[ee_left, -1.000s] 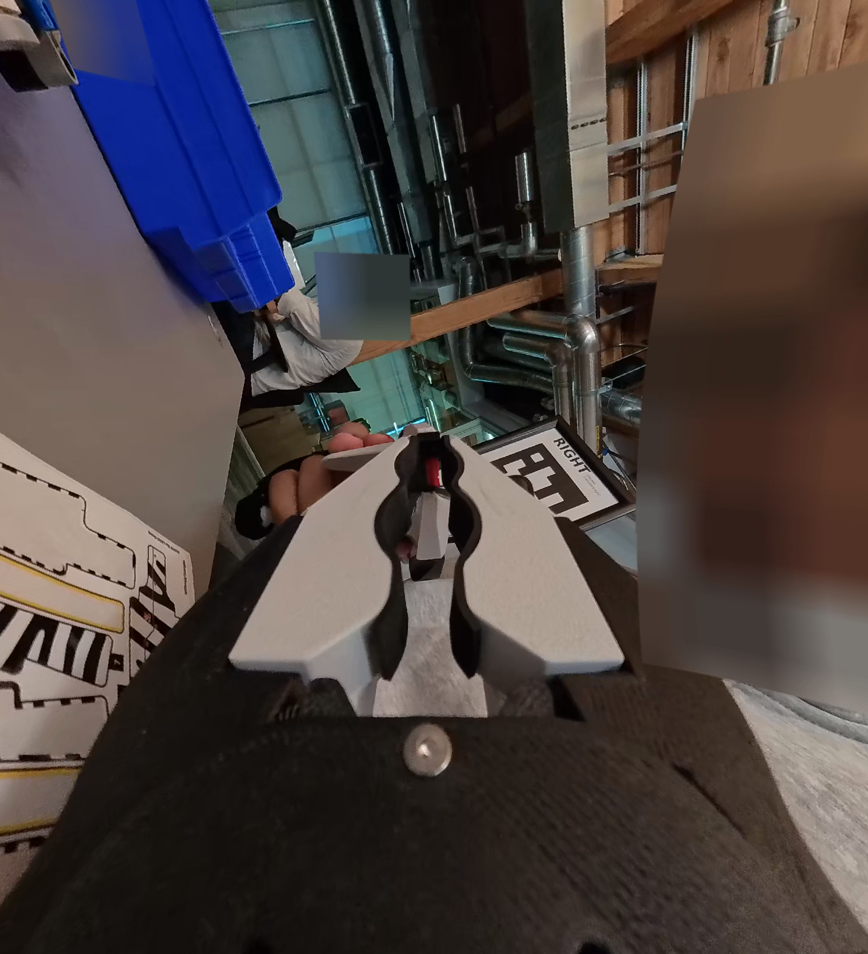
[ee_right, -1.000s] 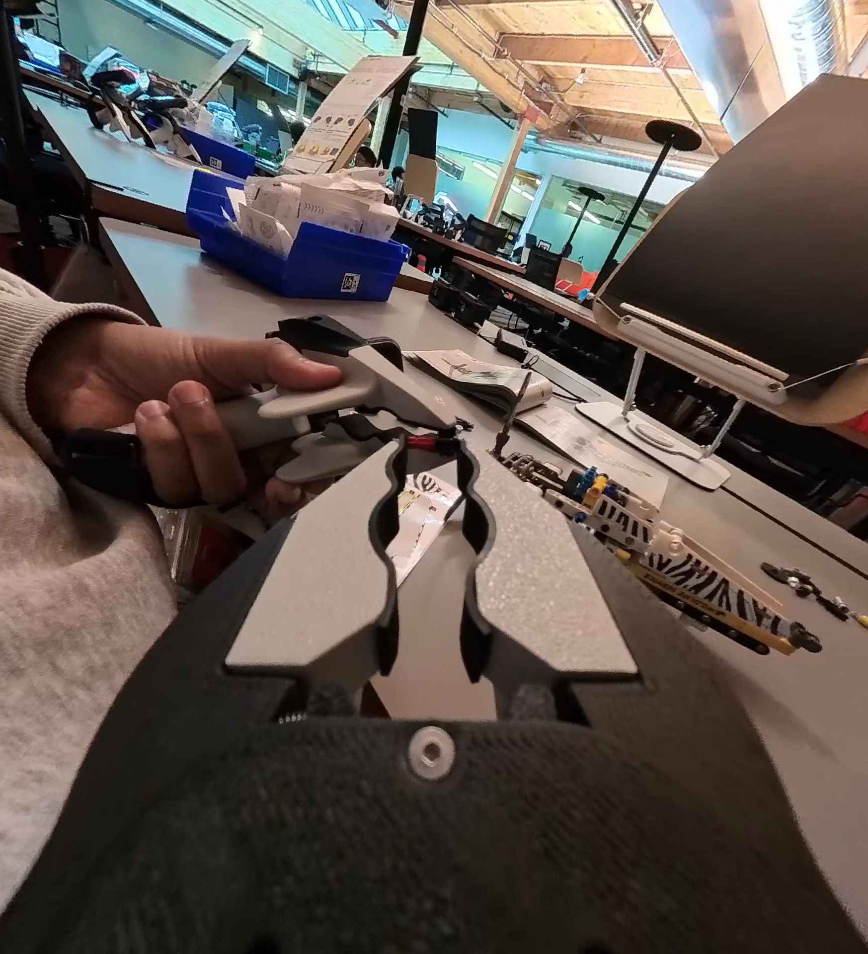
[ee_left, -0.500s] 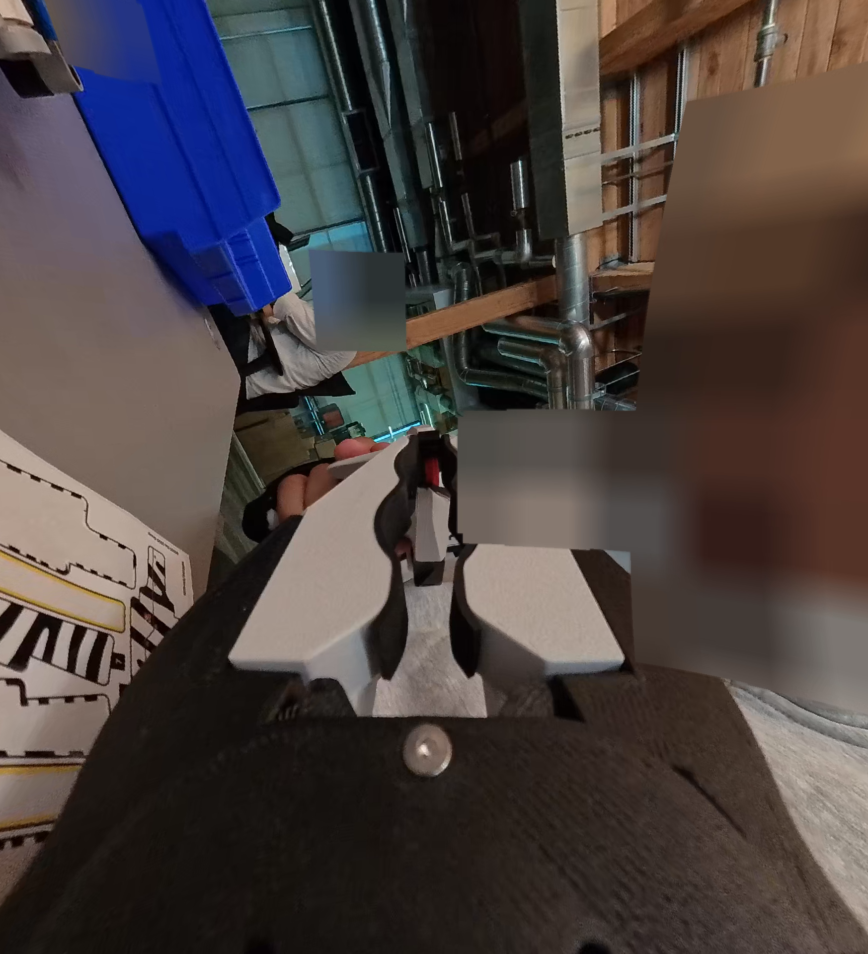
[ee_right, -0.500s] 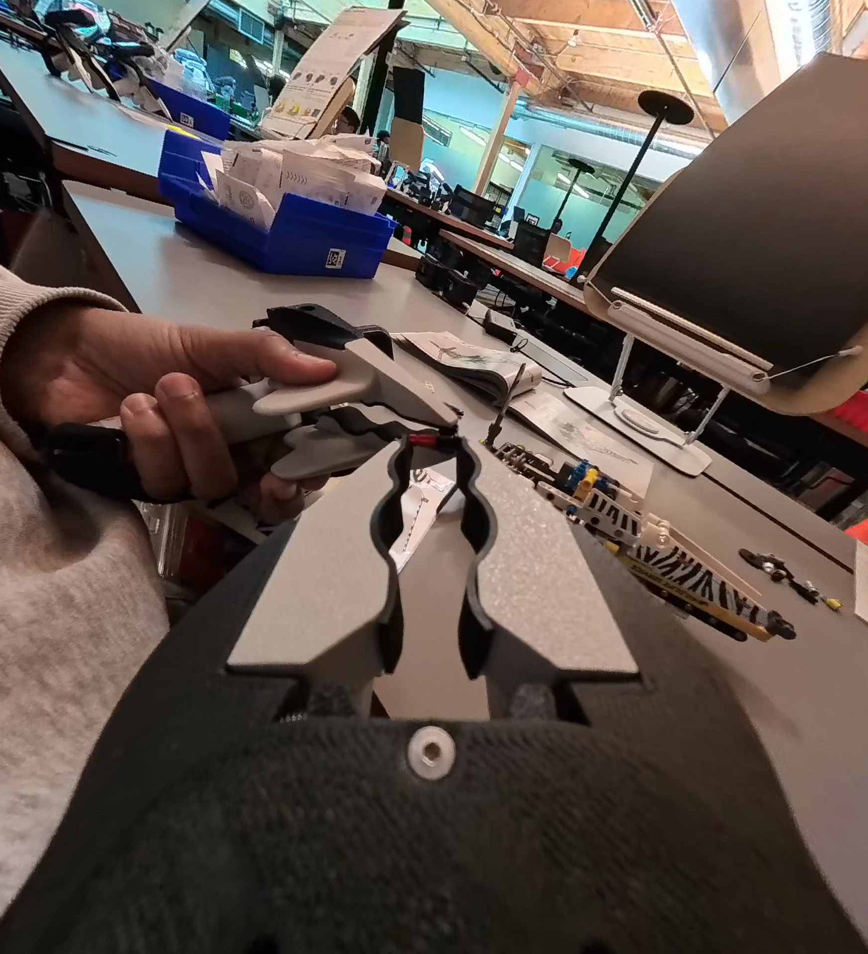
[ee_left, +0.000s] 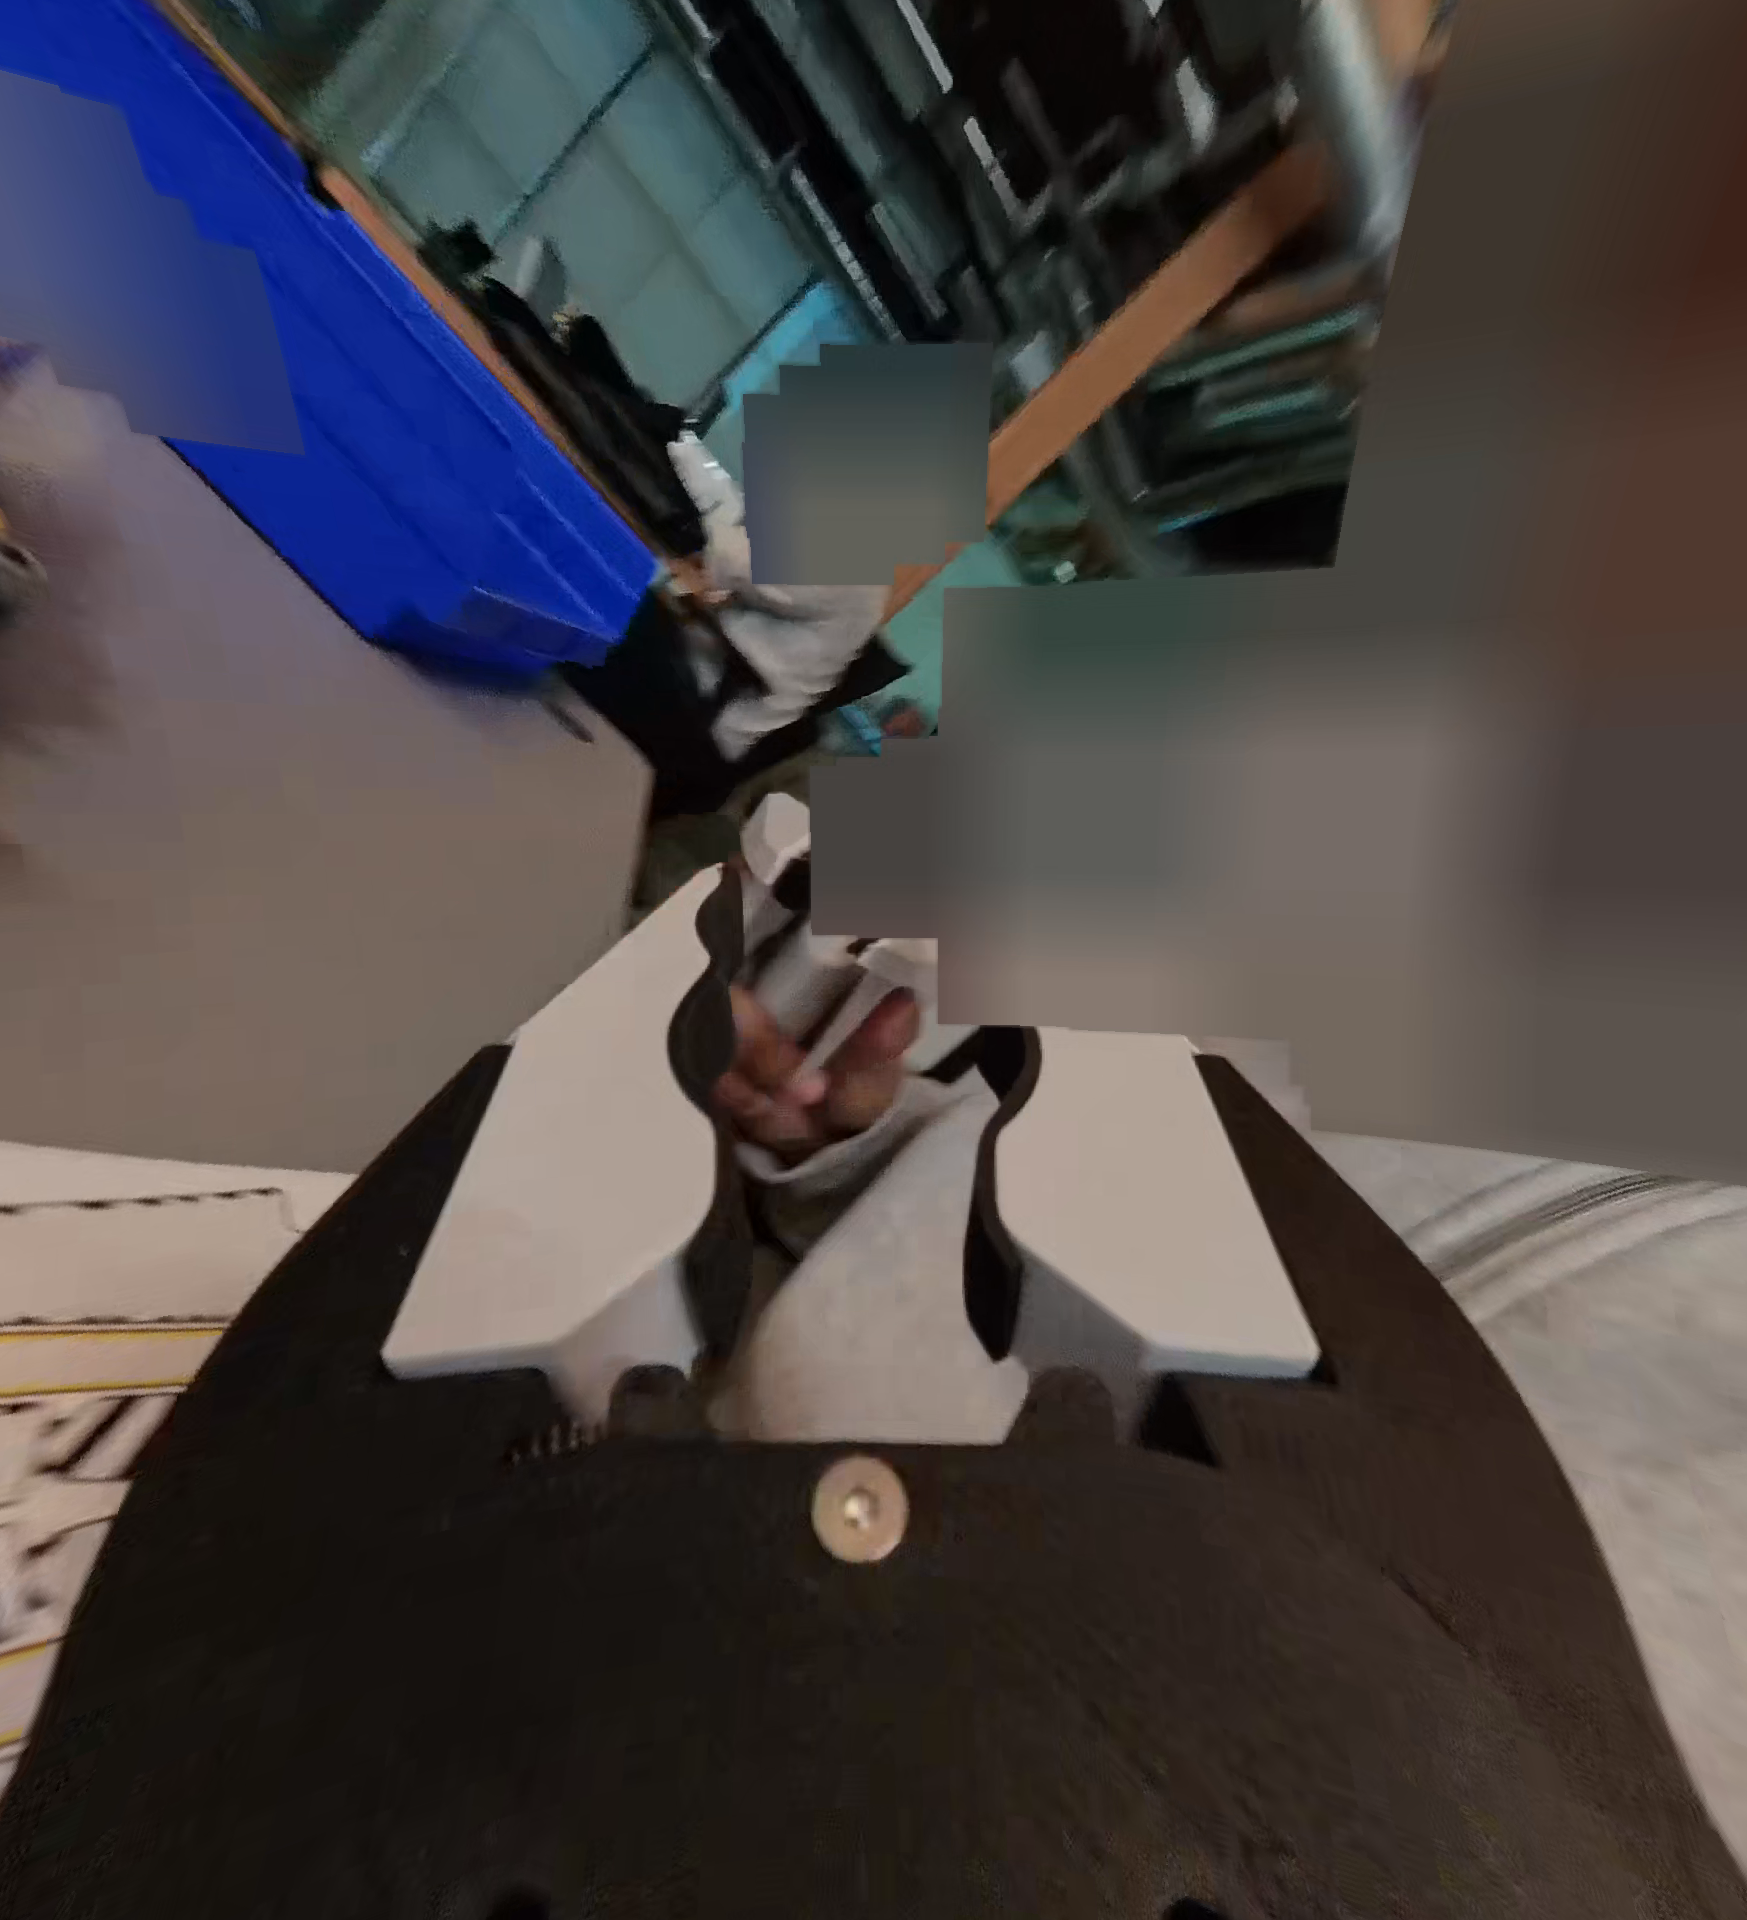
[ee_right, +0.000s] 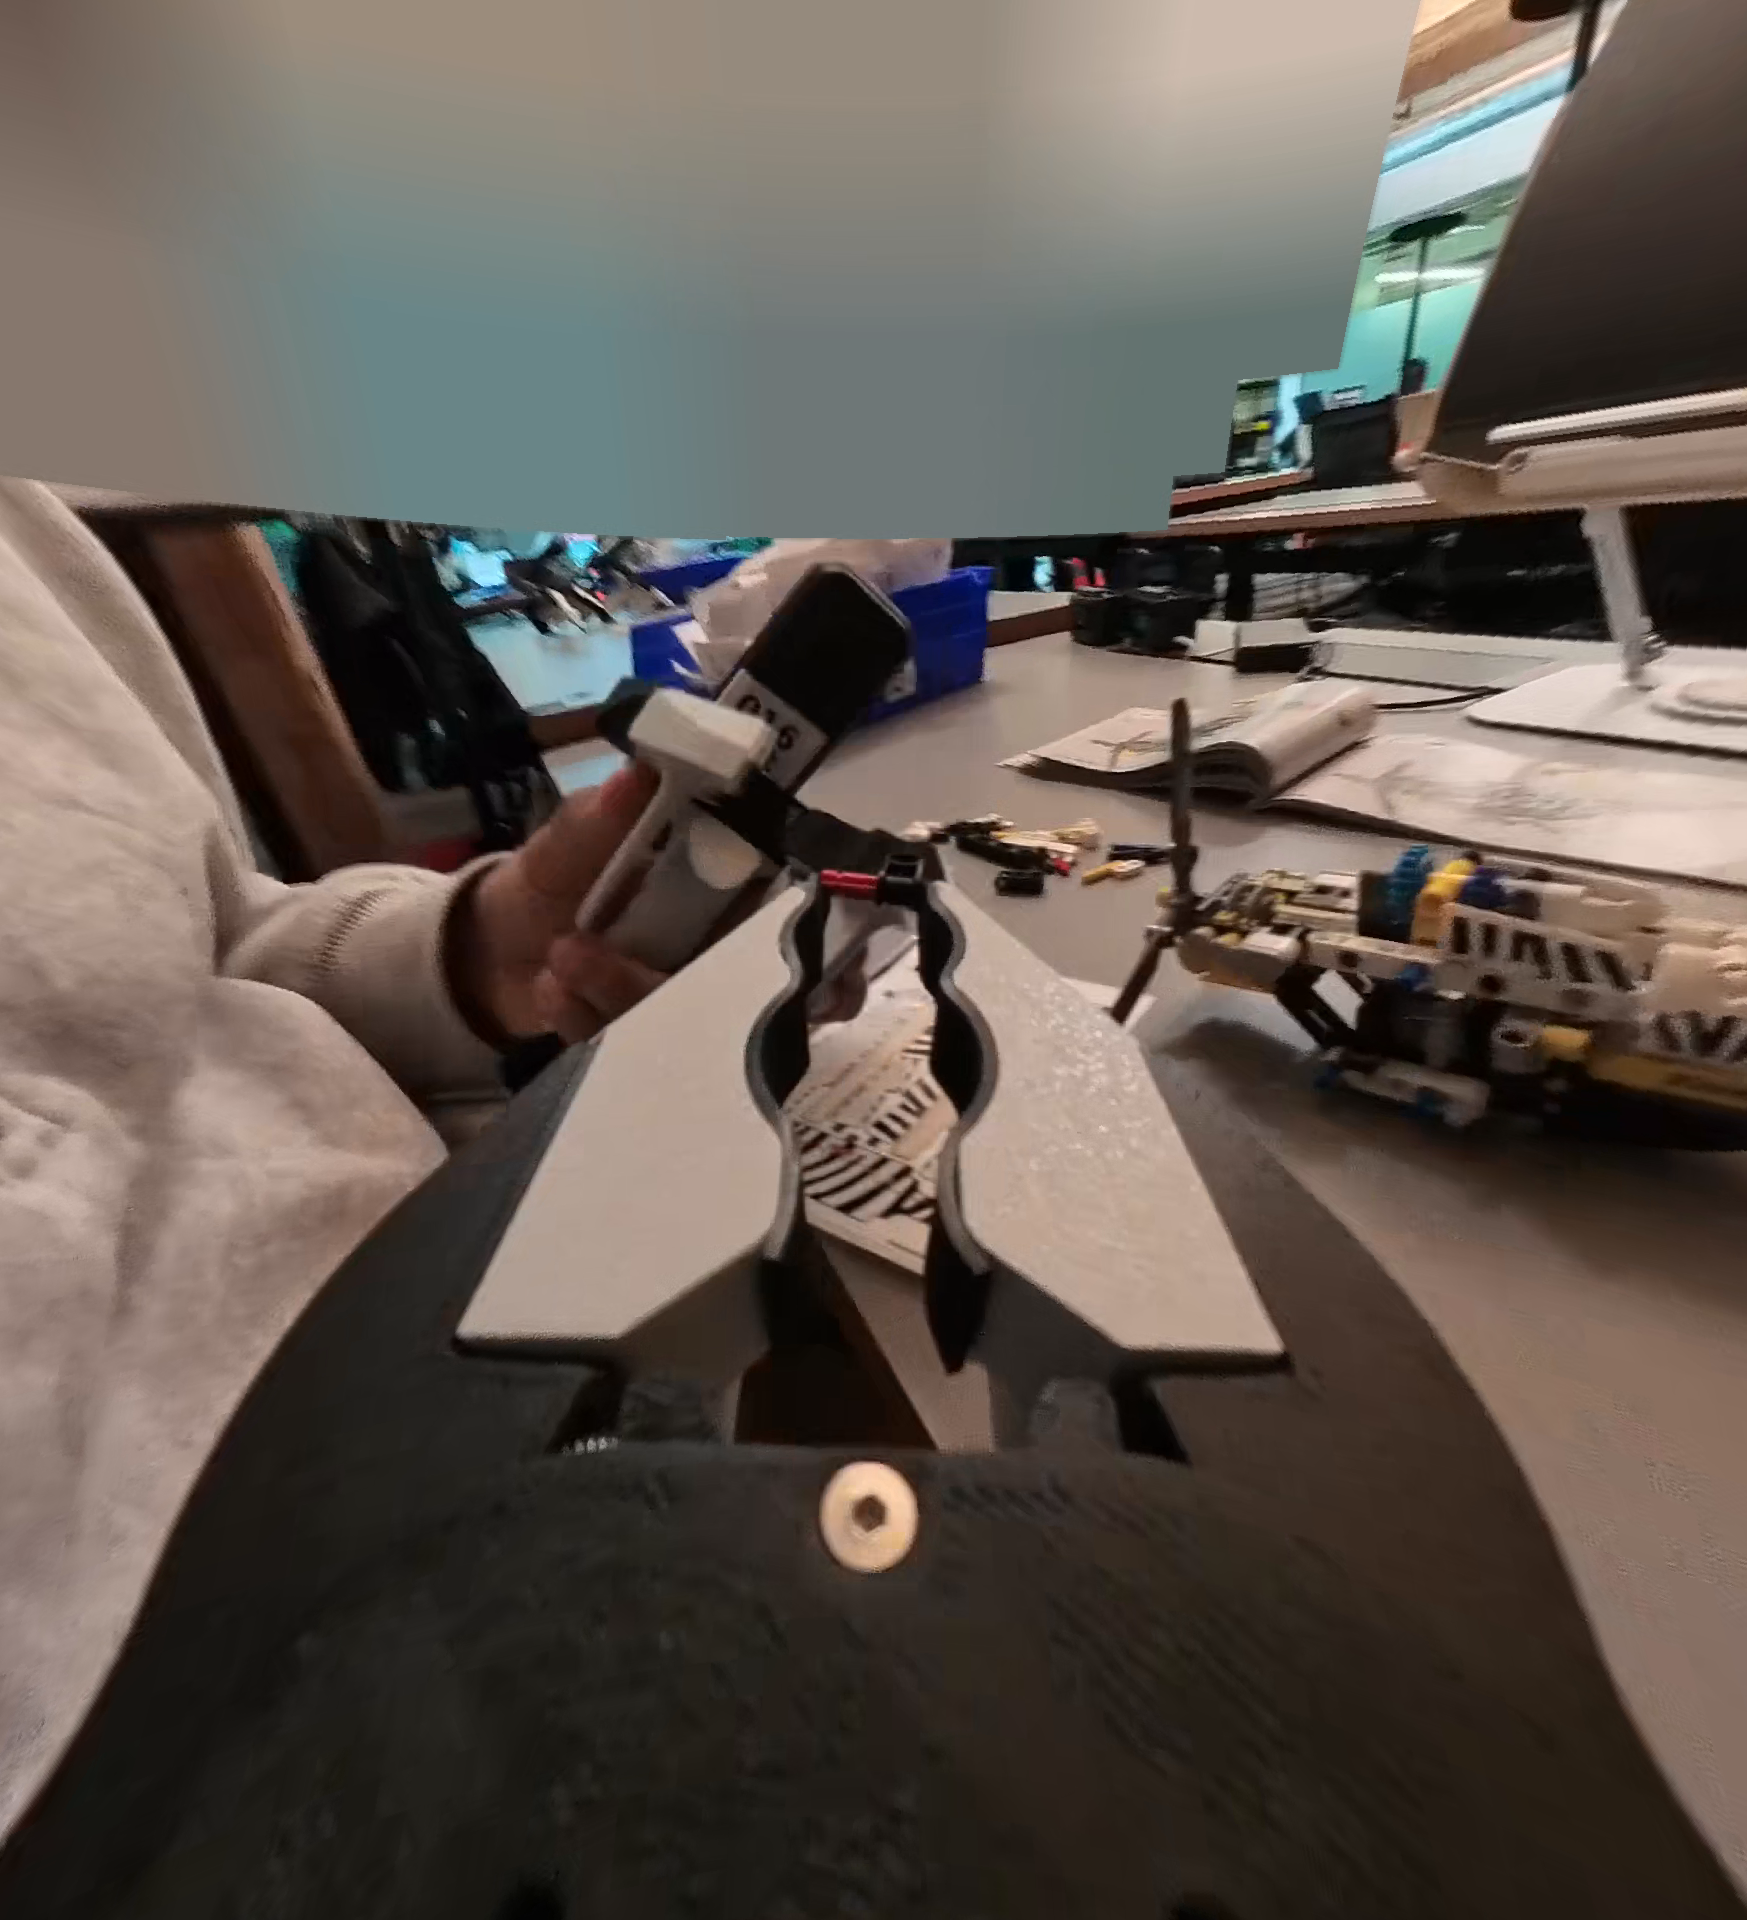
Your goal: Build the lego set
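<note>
Aloft, right hand-held gripper [ee_right: 867,885] pinches red-black pin [ee_right: 864,883] — level.

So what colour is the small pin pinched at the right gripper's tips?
Red pin with a black connector end, clearest in the right wrist view.

Right wrist view: I see the model [ee_right: 1534,971] on the table [ee_right: 1471,1351] at frame right, loose parts [ee_right: 1030,840] behind it toward centre. An open booklet [ee_right: 1253,743] lies further back; the sticker sheet [ee_right: 879,1143] lies below my gripper [ee_right: 874,888]. A bin [ee_right: 936,634] sits upper centre.
</note>
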`<state>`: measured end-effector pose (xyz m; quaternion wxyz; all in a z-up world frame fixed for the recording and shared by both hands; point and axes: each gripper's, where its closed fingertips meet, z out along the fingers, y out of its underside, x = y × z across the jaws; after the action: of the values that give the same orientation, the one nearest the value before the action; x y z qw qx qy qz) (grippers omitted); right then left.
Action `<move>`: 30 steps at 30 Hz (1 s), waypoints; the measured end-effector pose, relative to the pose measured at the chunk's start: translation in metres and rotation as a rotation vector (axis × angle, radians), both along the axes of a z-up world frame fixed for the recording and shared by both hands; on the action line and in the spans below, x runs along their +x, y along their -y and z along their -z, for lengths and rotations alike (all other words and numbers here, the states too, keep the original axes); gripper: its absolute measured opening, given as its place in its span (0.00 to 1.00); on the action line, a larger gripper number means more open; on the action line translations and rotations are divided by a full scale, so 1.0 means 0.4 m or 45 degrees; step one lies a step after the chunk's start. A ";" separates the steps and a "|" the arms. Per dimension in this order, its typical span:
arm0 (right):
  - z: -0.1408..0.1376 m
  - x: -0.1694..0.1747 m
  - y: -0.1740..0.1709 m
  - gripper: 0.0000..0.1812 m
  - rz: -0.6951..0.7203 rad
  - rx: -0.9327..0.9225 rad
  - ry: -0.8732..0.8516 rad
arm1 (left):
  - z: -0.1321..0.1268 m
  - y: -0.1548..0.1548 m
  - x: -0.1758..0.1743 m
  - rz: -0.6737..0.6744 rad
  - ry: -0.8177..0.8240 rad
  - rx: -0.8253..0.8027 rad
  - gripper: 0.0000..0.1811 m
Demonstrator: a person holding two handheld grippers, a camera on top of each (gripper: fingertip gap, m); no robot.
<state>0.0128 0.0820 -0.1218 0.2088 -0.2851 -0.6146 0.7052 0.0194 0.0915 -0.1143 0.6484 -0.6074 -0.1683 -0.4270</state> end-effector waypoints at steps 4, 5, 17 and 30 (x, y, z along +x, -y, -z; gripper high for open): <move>0.009 0.001 0.008 0.09 -0.026 0.012 -0.002 | 0.022 0.003 -0.019 -0.072 -0.156 -0.080 0.19; 0.012 0.003 0.014 0.09 -0.040 0.015 0.003 | 0.012 0.008 -0.020 -0.072 -0.152 -0.039 0.19; -0.004 0.019 0.034 0.08 -0.401 -0.462 0.294 | 0.015 0.038 0.001 -0.448 -1.365 -0.004 0.09; 0.018 0.041 0.058 0.09 -0.725 -0.769 0.720 | 0.062 0.049 0.031 -0.259 -1.474 -0.100 0.04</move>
<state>0.0293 0.0589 -0.1292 -0.2585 -0.3339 -0.4688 0.7758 0.0318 0.0719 -0.1390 0.6494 -0.7462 0.1398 0.0449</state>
